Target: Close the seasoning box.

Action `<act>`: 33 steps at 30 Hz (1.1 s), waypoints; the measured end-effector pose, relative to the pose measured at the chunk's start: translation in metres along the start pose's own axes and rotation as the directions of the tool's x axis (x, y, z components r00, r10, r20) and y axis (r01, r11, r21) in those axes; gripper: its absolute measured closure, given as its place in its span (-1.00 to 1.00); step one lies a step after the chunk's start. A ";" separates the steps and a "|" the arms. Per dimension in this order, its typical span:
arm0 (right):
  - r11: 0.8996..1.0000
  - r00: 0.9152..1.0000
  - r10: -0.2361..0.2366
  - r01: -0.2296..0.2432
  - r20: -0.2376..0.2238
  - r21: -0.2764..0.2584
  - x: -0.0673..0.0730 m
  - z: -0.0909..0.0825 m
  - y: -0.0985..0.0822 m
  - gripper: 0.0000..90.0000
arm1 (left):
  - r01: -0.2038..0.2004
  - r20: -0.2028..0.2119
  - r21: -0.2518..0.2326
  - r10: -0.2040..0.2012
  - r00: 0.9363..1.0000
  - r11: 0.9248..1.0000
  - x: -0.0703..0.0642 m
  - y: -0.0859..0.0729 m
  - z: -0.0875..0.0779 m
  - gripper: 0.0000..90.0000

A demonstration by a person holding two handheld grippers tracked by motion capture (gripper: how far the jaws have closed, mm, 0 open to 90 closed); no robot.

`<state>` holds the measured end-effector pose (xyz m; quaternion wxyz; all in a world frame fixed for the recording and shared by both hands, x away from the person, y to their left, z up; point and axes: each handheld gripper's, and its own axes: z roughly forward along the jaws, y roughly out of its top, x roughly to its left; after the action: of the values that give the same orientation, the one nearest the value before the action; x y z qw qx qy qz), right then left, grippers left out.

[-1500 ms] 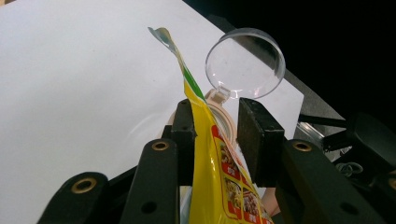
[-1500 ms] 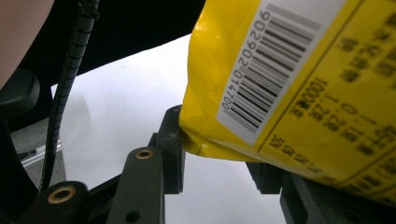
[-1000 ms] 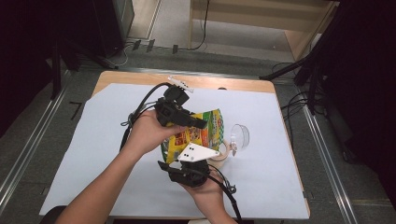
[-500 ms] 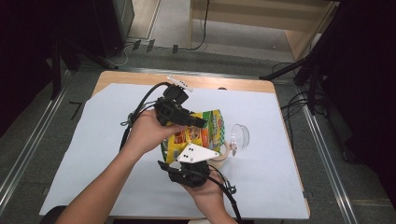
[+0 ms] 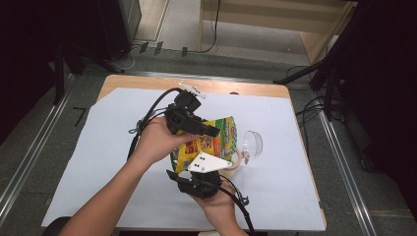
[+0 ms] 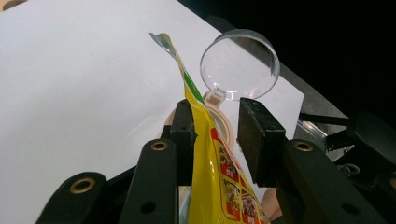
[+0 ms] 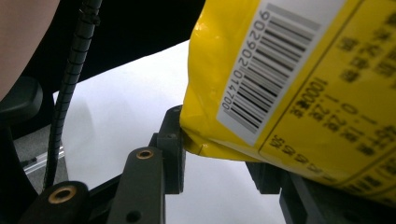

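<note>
A yellow snack bag (image 5: 209, 140) is held above the white sheet between my two grippers. My left gripper (image 5: 212, 132) reaches in from the left, and its jaws straddle the bag's thin top edge (image 6: 205, 140). The left pad (image 6: 183, 133) touches the bag and the right pad (image 6: 259, 140) stands apart, so the left gripper (image 6: 215, 114) is open. My right gripper (image 5: 209, 168), under its grey plate, comes from below. In the right gripper view that gripper (image 7: 219, 147) is shut on the bag's barcode end (image 7: 280, 93). A beige jar (image 5: 237, 162) with a clear hinged lid (image 5: 253, 142) sits beyond the bag.
The white sheet (image 5: 88, 162) covers a wooden table (image 5: 147, 82). Black cables (image 5: 147, 115) trail from the left gripper across the sheet. Dark stands and floor cables (image 5: 314, 105) flank the table's right side. The clear lid (image 6: 240, 63) lies just past the left gripper's jaws.
</note>
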<state>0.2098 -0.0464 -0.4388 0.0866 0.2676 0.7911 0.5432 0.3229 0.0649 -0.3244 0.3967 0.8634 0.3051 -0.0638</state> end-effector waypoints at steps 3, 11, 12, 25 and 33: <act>1.000 1.000 -0.007 0.007 0.000 0.004 0.000 0.000 0.000 0.41 | 0.000 -0.003 0.002 0.000 1.000 1.000 0.000 0.000 -0.001 0.53; 1.000 1.000 -0.022 0.022 -0.002 0.010 0.000 -0.001 0.003 0.41 | 0.001 0.001 -0.011 -0.001 1.000 1.000 0.001 0.000 -0.003 0.53; 1.000 1.000 -0.020 0.020 -0.002 0.009 0.000 -0.001 0.003 0.41 | 0.004 0.000 -0.010 -0.004 1.000 1.000 0.000 0.000 -0.003 0.53; 1.000 1.000 0.012 -0.012 -0.011 0.004 0.000 0.001 -0.001 0.41 | 0.009 0.003 0.005 -0.009 1.000 1.000 0.003 -0.001 -0.001 0.56; 1.000 1.000 0.008 -0.008 -0.006 0.000 0.000 0.000 0.000 0.42 | 0.003 0.006 -0.002 -0.003 1.000 1.000 0.001 0.000 -0.002 0.55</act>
<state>0.2094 -0.0463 -0.4385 0.0820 0.2691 0.7904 0.5442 0.3229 0.0671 -0.3233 0.3984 0.8623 0.3054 -0.0664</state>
